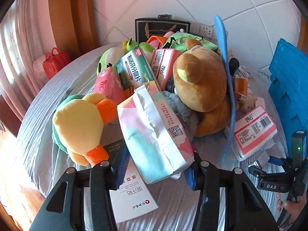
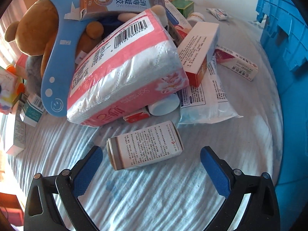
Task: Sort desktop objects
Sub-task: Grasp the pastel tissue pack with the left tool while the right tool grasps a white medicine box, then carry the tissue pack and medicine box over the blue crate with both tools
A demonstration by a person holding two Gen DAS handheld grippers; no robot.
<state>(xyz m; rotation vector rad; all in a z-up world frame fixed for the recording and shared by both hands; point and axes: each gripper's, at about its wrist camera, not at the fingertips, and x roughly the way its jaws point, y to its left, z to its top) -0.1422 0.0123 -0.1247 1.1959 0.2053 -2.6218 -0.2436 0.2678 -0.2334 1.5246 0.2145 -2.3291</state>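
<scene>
left wrist view: left gripper (image 1: 154, 171) seems clamped on the tissue pack (image 1: 154, 134), though its pads are half hidden. right gripper (image 2: 151, 165), jaws wide, straddles the small box (image 2: 145, 147) on the cloth; lower squarely before closing.

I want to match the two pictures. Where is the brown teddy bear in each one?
Left wrist view: brown teddy bear sits right of centre in the pile.
Right wrist view: the bear is at the upper left edge.
Shared landmark: the blue plastic strip lying across the bear.
</scene>
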